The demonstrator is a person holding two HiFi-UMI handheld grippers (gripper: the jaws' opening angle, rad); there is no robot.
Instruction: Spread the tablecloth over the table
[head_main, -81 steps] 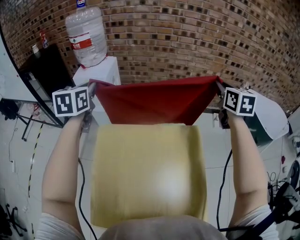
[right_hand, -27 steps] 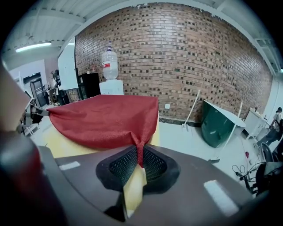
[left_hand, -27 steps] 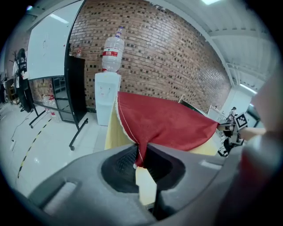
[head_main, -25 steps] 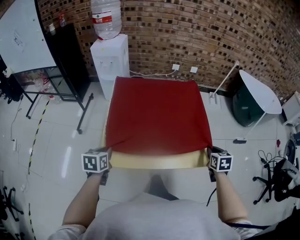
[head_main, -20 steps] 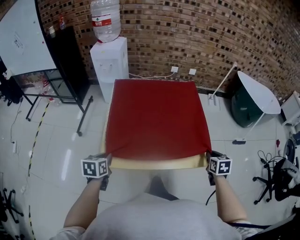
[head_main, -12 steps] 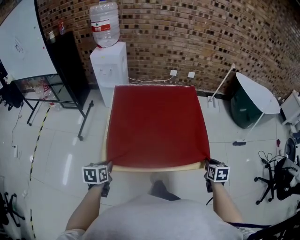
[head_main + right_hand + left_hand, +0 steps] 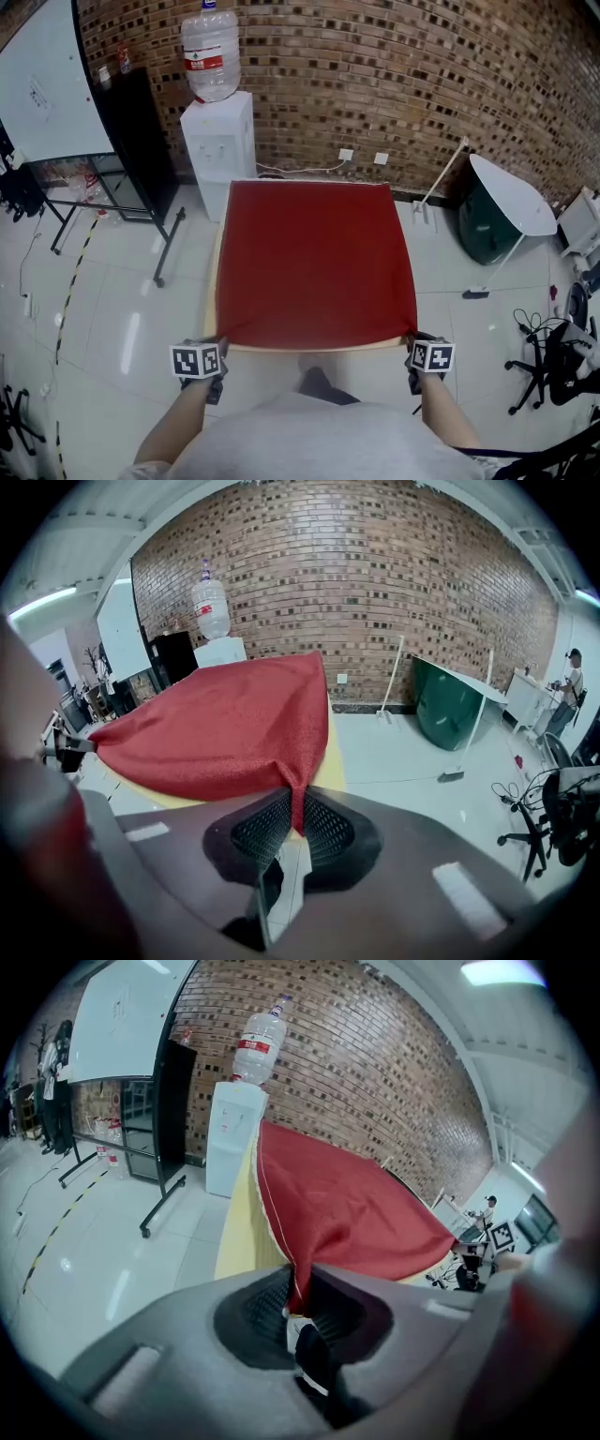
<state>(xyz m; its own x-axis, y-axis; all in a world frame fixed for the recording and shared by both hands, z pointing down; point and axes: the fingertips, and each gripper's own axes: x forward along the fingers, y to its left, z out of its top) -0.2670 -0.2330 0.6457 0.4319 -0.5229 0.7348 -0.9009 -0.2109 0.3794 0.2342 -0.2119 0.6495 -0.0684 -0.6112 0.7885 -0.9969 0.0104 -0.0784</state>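
Note:
A red tablecloth (image 7: 316,258) lies spread over the yellow-topped table (image 7: 281,348), reaching its far edge. A narrow yellow strip of tabletop shows along the near edge and the left side. My left gripper (image 7: 217,344) is shut on the cloth's near left corner (image 7: 298,1283), just off the table's near left corner. My right gripper (image 7: 410,339) is shut on the near right corner (image 7: 297,803). Both corners are pulled into thin points between the pads (image 7: 267,1307). The cloth (image 7: 225,728) is stretched between the two grippers.
A white water dispenser (image 7: 216,141) with a bottle stands right behind the table. A black stand and whiteboard (image 7: 47,84) are at the left. A tipped white round table (image 7: 511,197) lies at the right by the brick wall. Cables and a chair (image 7: 562,366) are at the far right.
Both grippers have drawn the cloth toward me and down, from held up over the far edge to lying across the table. The bare yellow strip at the near edge has shrunk.

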